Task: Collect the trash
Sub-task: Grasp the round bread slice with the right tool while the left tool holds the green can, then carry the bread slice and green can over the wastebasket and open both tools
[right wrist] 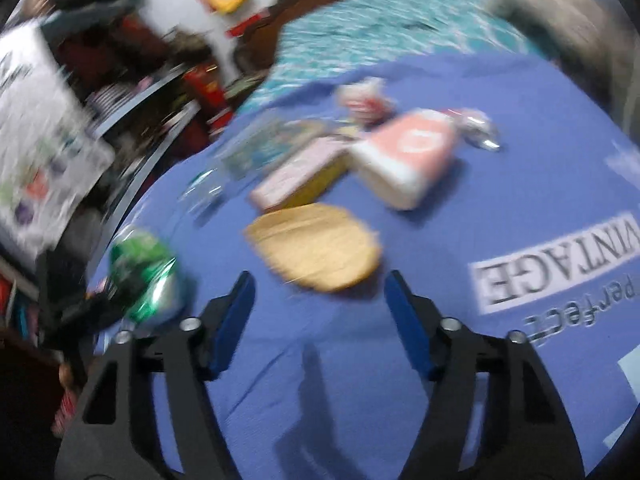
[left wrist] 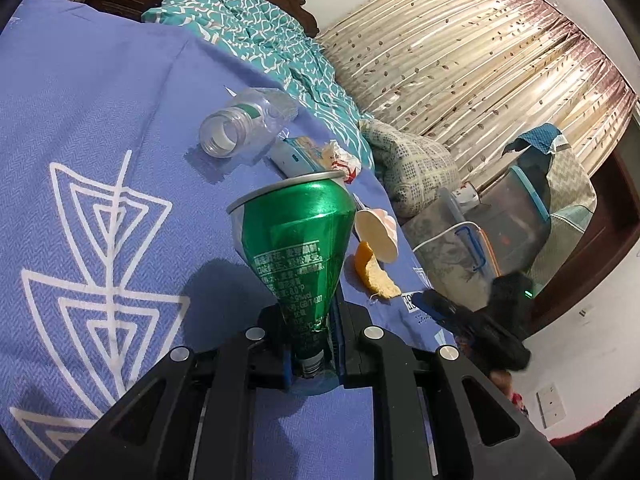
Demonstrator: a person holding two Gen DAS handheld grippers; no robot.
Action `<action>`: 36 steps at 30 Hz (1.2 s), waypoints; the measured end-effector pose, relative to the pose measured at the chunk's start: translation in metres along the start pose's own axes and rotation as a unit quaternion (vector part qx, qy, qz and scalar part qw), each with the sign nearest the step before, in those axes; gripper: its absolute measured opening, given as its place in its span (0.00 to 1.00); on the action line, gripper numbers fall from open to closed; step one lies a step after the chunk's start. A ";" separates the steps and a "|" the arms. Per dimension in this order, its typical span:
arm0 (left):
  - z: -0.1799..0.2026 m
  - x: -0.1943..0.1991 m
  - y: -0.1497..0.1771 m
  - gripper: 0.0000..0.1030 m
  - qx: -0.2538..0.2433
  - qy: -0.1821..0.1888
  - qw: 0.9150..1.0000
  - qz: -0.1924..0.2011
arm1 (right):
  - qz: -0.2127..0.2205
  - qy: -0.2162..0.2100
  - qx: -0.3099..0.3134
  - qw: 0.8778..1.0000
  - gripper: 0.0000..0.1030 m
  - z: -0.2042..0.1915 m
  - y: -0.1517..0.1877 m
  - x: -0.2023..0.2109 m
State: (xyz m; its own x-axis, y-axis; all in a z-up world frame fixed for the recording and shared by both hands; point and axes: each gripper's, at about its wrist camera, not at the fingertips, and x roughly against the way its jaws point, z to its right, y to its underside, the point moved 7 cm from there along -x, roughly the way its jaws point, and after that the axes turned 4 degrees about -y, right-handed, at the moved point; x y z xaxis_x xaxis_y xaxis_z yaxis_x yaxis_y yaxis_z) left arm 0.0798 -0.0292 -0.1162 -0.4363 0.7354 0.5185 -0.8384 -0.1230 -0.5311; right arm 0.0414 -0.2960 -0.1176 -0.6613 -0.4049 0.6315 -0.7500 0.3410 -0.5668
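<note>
My left gripper (left wrist: 312, 340) is shut on the narrow crushed end of a green drink can (left wrist: 296, 248), which it holds above the blue cloth (left wrist: 100, 120). The can (right wrist: 140, 272) also shows at the left of the blurred right wrist view. My right gripper (right wrist: 320, 276) is open, its blue pads (right wrist: 236, 320) wide apart and bare. An orange peel (right wrist: 316, 246) lies on the cloth just ahead of its fingertips. The left wrist view shows that peel (left wrist: 374, 272) beside a tipped paper cup (left wrist: 378, 236).
A clear plastic bottle (left wrist: 240, 124), a flat packet (left wrist: 296, 152) and a crumpled wrapper (left wrist: 340, 160) lie further back. A pink tissue pack (right wrist: 404, 156), a pink and yellow box (right wrist: 300, 176) and foil (right wrist: 476, 128) lie beyond the peel. A teal quilt (left wrist: 248, 20) is behind, and plastic bins (left wrist: 520, 216) stand beside the bed.
</note>
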 end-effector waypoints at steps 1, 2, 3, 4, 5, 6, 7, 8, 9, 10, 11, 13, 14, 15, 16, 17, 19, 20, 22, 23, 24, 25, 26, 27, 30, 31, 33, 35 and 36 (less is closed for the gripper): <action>-0.001 0.000 0.000 0.13 0.000 0.000 1.000 0.000 | -0.007 -0.007 -0.030 1.000 0.55 0.012 -0.003 -0.005; 0.000 0.001 0.000 0.13 0.000 0.000 1.000 0.000 | -0.013 -0.014 -0.056 0.998 0.52 0.021 -0.006 -0.012; -0.001 0.001 0.001 0.13 0.001 0.000 1.000 0.000 | -0.018 -0.020 -0.074 0.997 0.50 0.027 -0.007 -0.017; -0.001 0.001 0.000 0.13 0.001 0.000 1.000 0.000 | -0.022 -0.027 -0.087 0.996 0.50 0.030 -0.008 -0.022; -0.001 0.001 0.000 0.13 0.000 -0.002 1.000 0.001 | -0.021 -0.036 -0.096 0.995 0.49 0.030 -0.010 -0.026; -0.001 0.001 0.000 0.14 0.000 -0.002 1.000 0.001 | -0.022 -0.039 -0.096 0.994 0.48 0.028 -0.012 -0.030; -0.001 0.001 0.000 0.14 0.000 -0.003 1.000 0.001 | -0.023 -0.042 -0.093 0.994 0.47 0.026 -0.013 -0.033; -0.001 0.001 0.000 0.14 0.000 -0.004 1.000 0.002 | -0.028 -0.049 -0.090 0.994 0.44 0.020 -0.013 -0.039; -0.001 0.001 0.000 0.14 -0.001 -0.004 1.000 0.002 | -0.031 -0.053 -0.086 0.994 0.44 0.015 -0.013 -0.045; -0.001 0.001 0.000 0.14 0.000 -0.004 1.000 0.002 | -0.031 -0.051 -0.079 0.995 0.44 0.010 -0.013 -0.049; -0.001 0.001 0.000 0.14 0.001 -0.004 1.000 0.003 | -0.033 -0.046 -0.065 0.996 0.42 0.002 -0.012 -0.053; -0.001 0.002 -0.001 0.14 0.003 -0.003 1.000 0.003 | -0.042 -0.049 -0.056 0.996 0.33 -0.007 -0.010 -0.061; -0.002 0.001 -0.002 0.14 0.004 -0.003 1.000 0.003 | -0.044 -0.050 -0.054 0.996 0.28 -0.008 -0.009 -0.064; -0.002 0.001 -0.002 0.14 0.005 -0.002 1.000 0.003 | -0.046 -0.048 -0.048 0.997 0.19 -0.010 -0.008 -0.067; -0.002 0.002 -0.002 0.14 0.005 -0.001 1.000 0.002 | -0.052 -0.044 -0.040 0.997 0.16 -0.014 -0.005 -0.070; -0.003 0.002 -0.002 0.14 0.006 -0.001 1.000 0.002 | -0.053 -0.047 -0.039 0.997 0.16 -0.015 -0.004 -0.069; -0.003 0.002 -0.002 0.14 0.007 0.000 1.000 0.001 | -0.057 -0.055 -0.044 0.996 0.13 -0.018 -0.001 -0.067; -0.003 0.002 -0.002 0.14 0.007 0.000 1.000 0.002 | -0.057 -0.059 -0.045 0.996 0.11 -0.019 -0.001 -0.065; -0.003 0.002 -0.003 0.14 0.005 -0.001 1.000 0.002 | -0.054 -0.067 -0.046 0.995 0.10 -0.022 0.000 -0.059; -0.002 0.002 -0.003 0.13 0.003 -0.002 1.000 0.001 | -0.051 -0.072 -0.044 0.995 0.09 -0.026 -0.001 -0.053; 0.000 0.002 -0.003 0.13 -0.002 -0.003 1.000 0.000 | -0.048 -0.074 -0.041 0.995 0.08 -0.027 -0.002 -0.048; 0.002 0.002 -0.003 0.13 -0.008 -0.007 1.000 0.000 | -0.045 -0.075 -0.038 0.995 0.08 -0.028 -0.002 -0.043; 0.006 0.001 -0.003 0.13 -0.016 -0.010 1.000 0.000 | -0.037 -0.072 -0.032 0.996 0.08 -0.029 -0.004 -0.035; 0.010 0.001 -0.003 0.13 -0.023 -0.011 1.000 0.000 | -0.032 -0.070 -0.029 0.997 0.08 -0.028 -0.006 -0.028; 0.024 0.001 -0.003 0.13 -0.023 0.007 1.000 -0.003 | -0.013 -0.062 -0.031 0.998 0.08 -0.018 -0.010 -0.007; 0.029 -0.001 -0.004 0.13 -0.025 0.011 1.000 -0.004 | -0.005 -0.059 -0.035 0.998 0.08 -0.012 -0.011 0.001; 0.040 -0.005 -0.004 0.13 -0.034 0.014 0.999 -0.011 | 0.008 -0.053 -0.043 0.998 0.08 -0.002 -0.011 0.014; 0.052 -0.011 -0.003 0.13 -0.044 0.018 0.999 -0.019 | 0.021 -0.047 -0.051 0.997 0.08 0.010 -0.013 0.027; 0.061 -0.016 -0.002 0.13 -0.054 0.018 0.998 -0.026 | 0.029 -0.044 -0.057 0.997 0.08 0.017 -0.014 0.033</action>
State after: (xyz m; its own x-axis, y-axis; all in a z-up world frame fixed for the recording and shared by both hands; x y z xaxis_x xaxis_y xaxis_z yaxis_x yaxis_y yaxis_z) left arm 0.0682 -0.0813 -0.0830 -0.3788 0.7629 0.5238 -0.8190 -0.0128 -0.5737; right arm 0.0303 -0.3287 -0.0972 -0.7039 -0.4527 0.5474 -0.7103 0.4585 -0.5341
